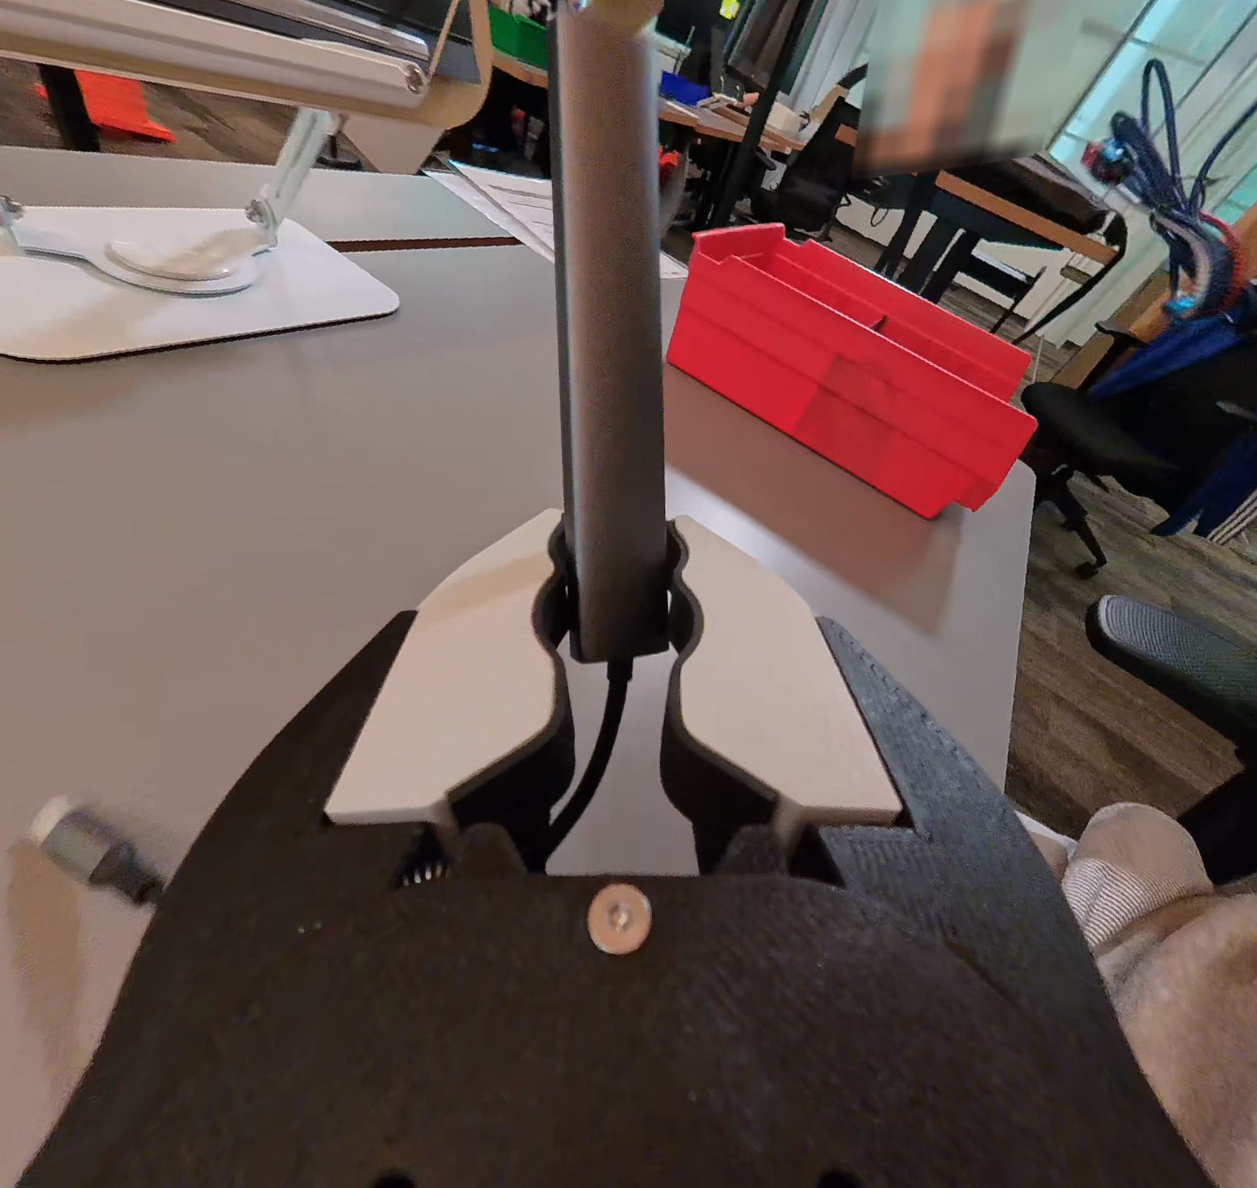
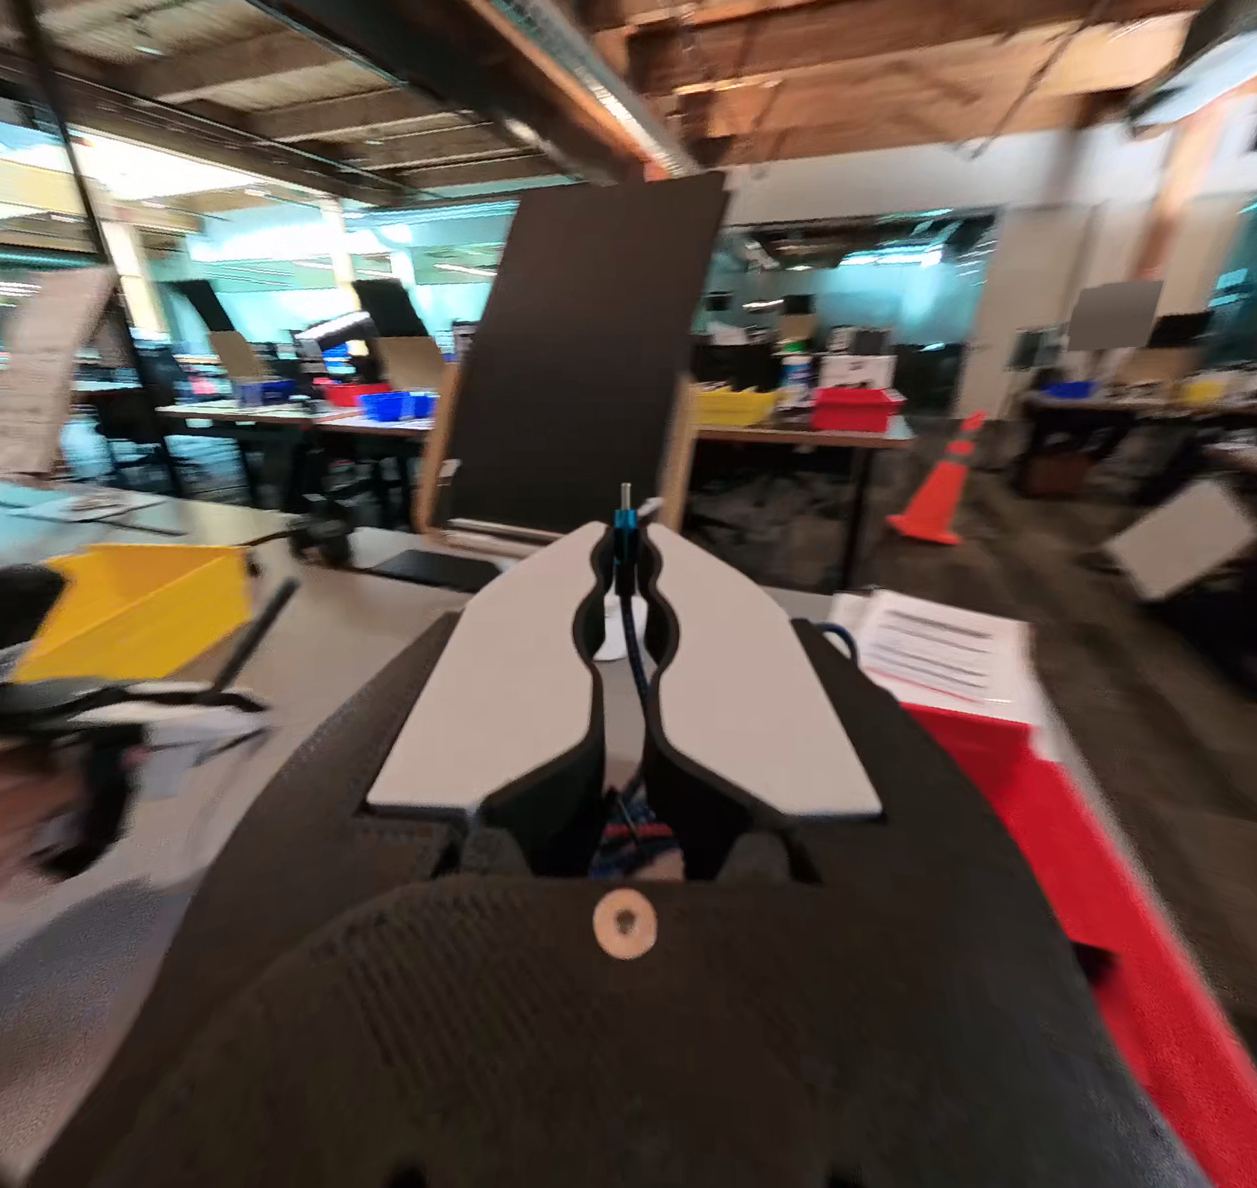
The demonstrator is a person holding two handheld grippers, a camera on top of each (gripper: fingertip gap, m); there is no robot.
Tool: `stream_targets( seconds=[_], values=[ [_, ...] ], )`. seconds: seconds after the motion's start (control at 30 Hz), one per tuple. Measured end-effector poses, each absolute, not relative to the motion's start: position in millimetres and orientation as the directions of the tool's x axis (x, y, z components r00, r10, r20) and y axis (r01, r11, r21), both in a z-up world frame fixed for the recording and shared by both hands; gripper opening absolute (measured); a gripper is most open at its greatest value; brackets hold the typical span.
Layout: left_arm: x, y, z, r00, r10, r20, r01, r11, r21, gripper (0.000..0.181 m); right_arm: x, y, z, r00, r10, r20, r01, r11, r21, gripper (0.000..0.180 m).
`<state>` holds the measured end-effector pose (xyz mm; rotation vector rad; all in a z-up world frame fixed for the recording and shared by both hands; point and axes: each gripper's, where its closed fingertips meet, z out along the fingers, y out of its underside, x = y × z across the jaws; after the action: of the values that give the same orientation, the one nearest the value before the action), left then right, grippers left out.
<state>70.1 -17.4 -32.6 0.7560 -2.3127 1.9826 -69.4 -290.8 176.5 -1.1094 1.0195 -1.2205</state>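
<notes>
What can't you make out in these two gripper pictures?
- Left wrist view: the top of the dark slim device in the left gripper is covered by a mosaic patch.
- Right wrist view: the blue cable plug in the right gripper is too small; its cord drops behind the gripper body.

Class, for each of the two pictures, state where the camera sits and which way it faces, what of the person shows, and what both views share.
Left wrist view: on the left hand-held gripper, facing along its fingers across the grey table; it clamps a dark slim bar; a sleeve shows.
Right wrist view: on the right hand-held gripper, facing the workshop; it clamps a blue cable plug.
Shared: the red bin.
</notes>
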Motion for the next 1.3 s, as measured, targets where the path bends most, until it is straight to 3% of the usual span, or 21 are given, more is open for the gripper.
stream_targets(
  seconds=[0.13, 0.3, 0.33, 0.43, 0.47, 0.57, 0.77, 1.0, 1.13, 1.3],
  values=[
    [60.8, -26.8, -38.1, -0.904, -0.337, 0.262, -0.325, 0.144, -0.935, 0.026, -71.4, -355.6, 158.4, -0.126, -0.992, 0.032, 0.179, -0.054, -0.982, 0.006],
    [49.0, -36.8, -41.0, -0.932, -0.314, 0.18, -0.254, 0.213, -0.944, 0.026, -59.5, -405.4, 89.7, -0.198, -0.977, -0.078, 0.055, 0.068, -0.996, 0.006],
    [47.2, -38.3, -42.1, -0.936, -0.309, 0.168, -0.243, 0.224, -0.944, 0.026, -55.1, -414.3, 70.4, -0.217, -0.972, -0.094, -0.014, 0.099, -0.995, 0.01],
    [43.2, -41.2, -45.2, -0.944, -0.294, 0.149, -0.226, 0.249, -0.942, 0.026, -48.0, -428.3, 10.7, -0.254, -0.95, -0.182, -0.276, 0.252, -0.928, 0.072],
    [42.7, -41.6, -46.2, -0.945, -0.291, 0.149, -0.226, 0.252, -0.941, 0.026, -49.6, -430.7, 2.1, -0.267, -0.946, -0.183, -0.32, 0.266, -0.909, 0.075],
    [41.8, -42.4, -48.2, -0.946, -0.281, 0.162, -0.236, 0.252, -0.939, 0.026, -53.9, -434.0, 24.4, -0.296, -0.951, -0.082, -0.229, 0.154, -0.961, 0.069],
    [36.8, -47.0, -50.0, -0.951, -0.26, 0.167, -0.234, 0.255, -0.938, 0.026, -42.1, -373.2, 71.8, -0.139, -0.987, 0.084, -0.146, -0.063, -0.987, 0.058],
    [19.2, -60.1, -54.3, -0.972, -0.223, 0.075, -0.146, 0.325, -0.934, 0.026, -18.5, -197.4, 60.6, 0.379, -0.922, 0.074, -0.154, -0.142, -0.978, 0.042],
    [6.3, -68.4, -59.2, -0.98, -0.193, -0.054, -0.028, 0.397, -0.917, 0.026, -20.4, -111.5, 30.0, 0.576, -0.814, -0.076, -0.259, -0.094, -0.961, 0.055],
    [-13.8, -79.1, -47.3, -0.982, -0.148, -0.113, 0.054, 0.351, -0.935, 0.026, -6.6, -102.3, -1.8, 0.485, -0.848, -0.216, -0.371, 0.024, -0.928, 0.079]
  ],
)
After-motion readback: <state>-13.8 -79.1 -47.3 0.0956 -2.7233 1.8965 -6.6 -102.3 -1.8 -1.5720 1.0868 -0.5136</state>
